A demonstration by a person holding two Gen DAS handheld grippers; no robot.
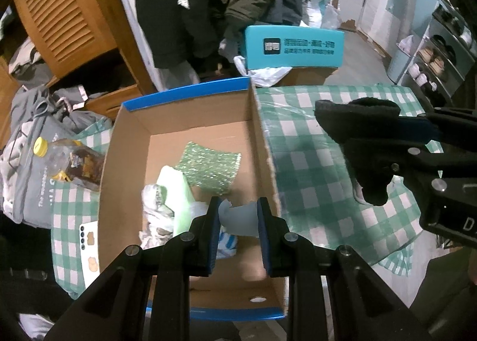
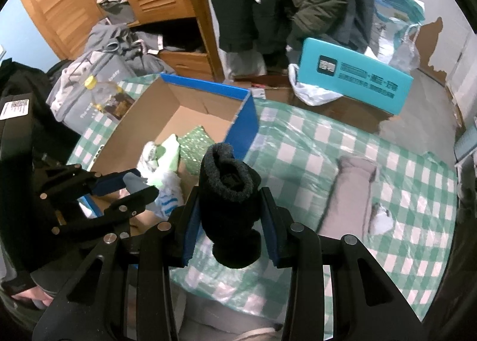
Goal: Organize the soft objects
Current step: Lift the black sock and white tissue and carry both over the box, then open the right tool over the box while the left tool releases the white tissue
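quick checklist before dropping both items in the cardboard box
1. Left gripper shut on the pale blue item: ok.
2. Right gripper shut on the black sock: ok.
3. Left load over the cardboard box: ok.
4. Right load over the box: not ok, it hangs over the checked cloth beside it.
5. Bare floor left in the box beside the green sparkly cloth: ok.
6. Grey item on the cloth packed: not ok.

Black rolled sock (image 2: 229,189) is hanging upright over checked cloth. Pale blue-grey soft item (image 1: 240,217) is hanging over open cardboard box (image 1: 182,120) w/ green cloths inside.
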